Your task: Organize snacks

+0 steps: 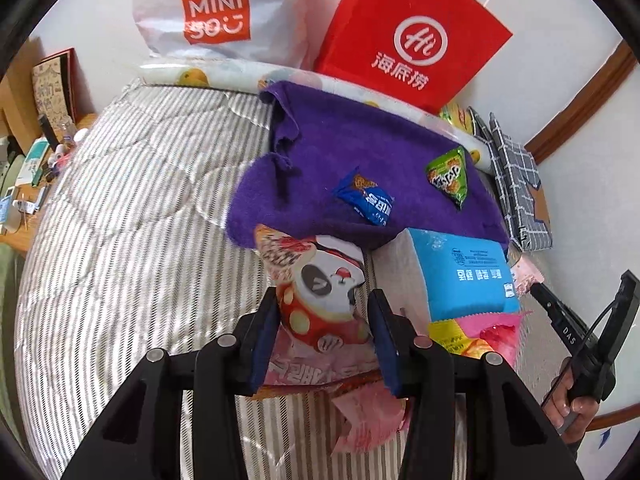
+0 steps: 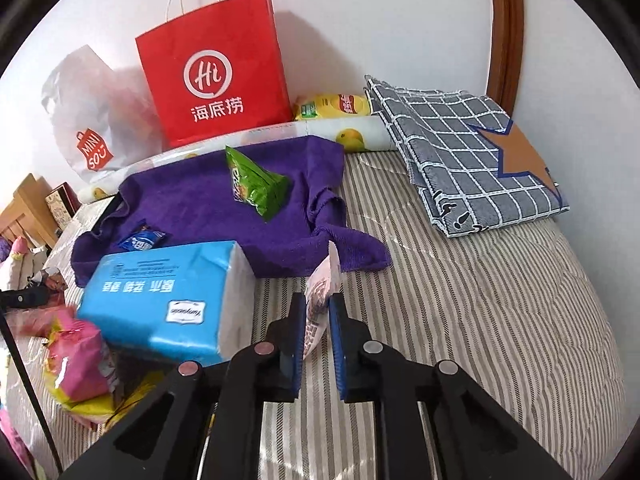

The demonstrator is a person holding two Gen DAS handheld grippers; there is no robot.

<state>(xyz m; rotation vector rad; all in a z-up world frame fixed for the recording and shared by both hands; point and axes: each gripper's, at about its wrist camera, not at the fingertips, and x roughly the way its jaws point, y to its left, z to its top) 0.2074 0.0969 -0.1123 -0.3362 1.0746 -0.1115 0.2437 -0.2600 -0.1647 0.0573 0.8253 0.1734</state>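
— Purple towel (image 1: 360, 152) ahead of both our grippers, blue tissue pack (image 2: 168, 296) between them?
— Yes. Our left gripper (image 1: 324, 320) clamps the panda snack bag (image 1: 320, 292); our right gripper (image 2: 318, 320) pinches a thin pink packet (image 2: 320, 300), edge-on.

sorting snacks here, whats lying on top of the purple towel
Two small packets lie on the purple towel: a green snack packet and a blue snack packet. The blue tissue pack hides the towel's near edge, so anything there cannot be seen.
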